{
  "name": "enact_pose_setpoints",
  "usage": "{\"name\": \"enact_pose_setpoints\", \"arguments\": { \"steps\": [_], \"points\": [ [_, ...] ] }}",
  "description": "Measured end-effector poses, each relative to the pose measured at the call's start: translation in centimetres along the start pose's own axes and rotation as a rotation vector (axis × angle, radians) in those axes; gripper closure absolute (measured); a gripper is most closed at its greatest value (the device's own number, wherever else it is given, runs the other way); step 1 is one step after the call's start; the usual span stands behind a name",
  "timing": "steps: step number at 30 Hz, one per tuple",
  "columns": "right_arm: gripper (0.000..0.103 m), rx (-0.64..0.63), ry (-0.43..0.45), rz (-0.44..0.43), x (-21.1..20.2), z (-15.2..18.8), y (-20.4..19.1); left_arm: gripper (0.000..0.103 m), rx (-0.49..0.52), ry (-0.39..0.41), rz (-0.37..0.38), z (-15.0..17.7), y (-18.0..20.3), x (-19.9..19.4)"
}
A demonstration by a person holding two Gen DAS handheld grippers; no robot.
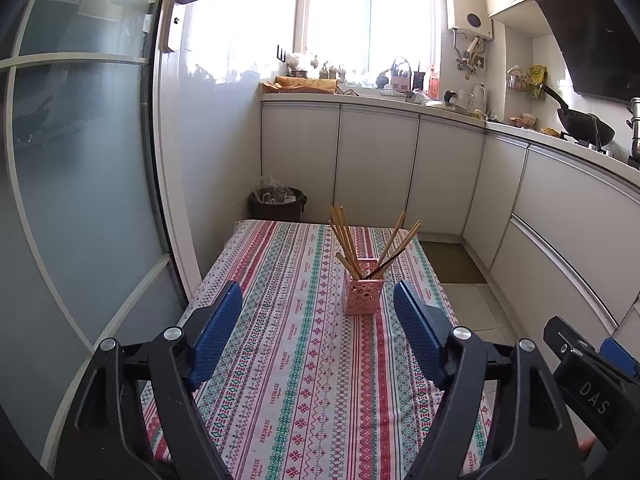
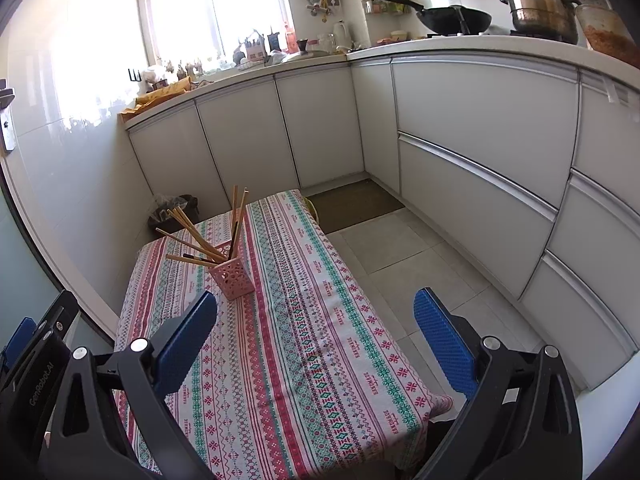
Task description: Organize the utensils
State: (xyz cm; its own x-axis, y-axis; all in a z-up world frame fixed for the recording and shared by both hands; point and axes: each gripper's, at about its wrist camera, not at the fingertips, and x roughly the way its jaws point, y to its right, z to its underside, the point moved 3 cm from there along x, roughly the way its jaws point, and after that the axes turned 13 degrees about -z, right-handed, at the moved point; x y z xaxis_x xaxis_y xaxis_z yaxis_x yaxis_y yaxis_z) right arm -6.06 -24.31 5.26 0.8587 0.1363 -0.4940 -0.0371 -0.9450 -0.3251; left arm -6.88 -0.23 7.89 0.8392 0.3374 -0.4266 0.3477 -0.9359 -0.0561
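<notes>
Both wrist cameras are looking down the table (image 1: 304, 360) from its near end, the right one angling leftward; both are sharing the chopstick holder (image 1: 363, 291) and cabinets (image 2: 248, 136).

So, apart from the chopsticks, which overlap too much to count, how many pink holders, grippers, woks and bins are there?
pink holder: 1
grippers: 2 (left gripper, right gripper, both open)
wok: 1
bin: 1
Total: 5
</notes>
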Motion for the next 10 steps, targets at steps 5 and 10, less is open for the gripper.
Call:
{"name": "enact_pose_setpoints", "arguments": {
  "steps": [5, 10],
  "points": [
    [0.007, -0.001, -0.002, -0.003, 0.07, 0.06, -0.04, 0.007, 0.012, 0.009, 0.019, -0.15, 0.32, -0.44],
    [0.007, 0.0, -0.003, -0.009, 0.11, 0.03, -0.05, 0.007, 0.024, 0.0, 0.035, -0.17, 0.67, -0.41]
  ]
}}
